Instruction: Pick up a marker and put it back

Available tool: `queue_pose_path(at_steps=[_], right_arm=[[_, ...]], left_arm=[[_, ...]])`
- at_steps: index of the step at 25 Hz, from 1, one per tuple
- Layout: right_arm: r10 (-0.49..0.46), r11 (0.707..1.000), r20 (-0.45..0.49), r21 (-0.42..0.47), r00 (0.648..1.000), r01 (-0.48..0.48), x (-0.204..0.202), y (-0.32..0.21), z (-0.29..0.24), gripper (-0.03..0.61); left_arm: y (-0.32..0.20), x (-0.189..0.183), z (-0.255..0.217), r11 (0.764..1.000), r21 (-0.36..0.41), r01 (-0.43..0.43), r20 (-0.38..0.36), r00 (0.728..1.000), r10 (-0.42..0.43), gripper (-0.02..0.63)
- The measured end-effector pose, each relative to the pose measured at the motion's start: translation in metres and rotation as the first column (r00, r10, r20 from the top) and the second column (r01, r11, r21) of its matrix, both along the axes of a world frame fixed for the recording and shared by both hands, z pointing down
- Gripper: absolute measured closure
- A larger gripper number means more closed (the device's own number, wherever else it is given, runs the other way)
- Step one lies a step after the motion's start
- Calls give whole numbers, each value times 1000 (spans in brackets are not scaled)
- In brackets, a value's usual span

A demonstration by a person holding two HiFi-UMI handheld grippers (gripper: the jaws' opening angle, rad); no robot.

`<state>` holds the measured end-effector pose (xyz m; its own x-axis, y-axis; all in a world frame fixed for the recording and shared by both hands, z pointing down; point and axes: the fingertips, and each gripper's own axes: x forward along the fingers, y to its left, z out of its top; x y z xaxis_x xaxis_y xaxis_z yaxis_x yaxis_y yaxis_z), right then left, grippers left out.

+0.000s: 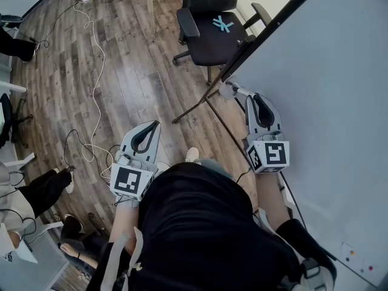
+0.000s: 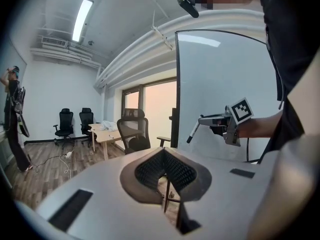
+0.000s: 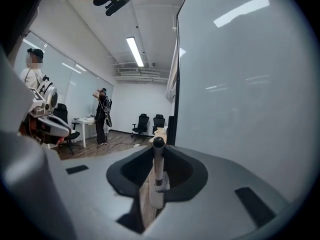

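Wood floor (image 1: 121,71) below, whiteboard (image 1: 327,102) on your right; your right gripper (image 1: 250,97) pinches the marker (image 1: 230,91) near the board's dark edge, rear end buried between the pads; your left gripper (image 1: 153,127) is pressed together, holding nothing.

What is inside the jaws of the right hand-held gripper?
A white, dark-capped marker, gripped by the right hand-held gripper. Where the pads touch it is covered.

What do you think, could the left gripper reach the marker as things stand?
Probably yes: nothing stands between the left gripper and the marker, though the right gripper is clamped on it.
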<state>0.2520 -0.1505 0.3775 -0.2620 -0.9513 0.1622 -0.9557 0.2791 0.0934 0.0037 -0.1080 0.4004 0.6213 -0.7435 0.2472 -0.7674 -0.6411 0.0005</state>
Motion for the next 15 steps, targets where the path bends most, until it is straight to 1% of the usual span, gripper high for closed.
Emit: queue_pose_path(at_steps=[3,6,8,10,13,15], right_arm=[[4,1000,2,-13,1000,-4,7,-2,6,502],[1,1000,4,-31,1000,-1,10,-4,16,502],[-3,999,4,-46,1000,3,12,-6,23,502],[-9,998,0,-62,1000,9,14,-9,31,502],[-23,996,1,-85,1000,23,12,-13,42,502],[-35,994,2,-101,999,35,9,-16,49,502]], left_arm=[[1,8,1,1000,-22,-10,-4,1000,10,604],[2,11,4,1000,-26,-12,-4,1000,12,604],[1,12,6,1000,-21,-6,10,1000,7,604],[0,12,8,999,-37,6,24,1000,-5,604],[1,14,11,999,-47,5,3,1000,-5,604],[1,13,12,999,-51,12,5,1000,-12,604]])
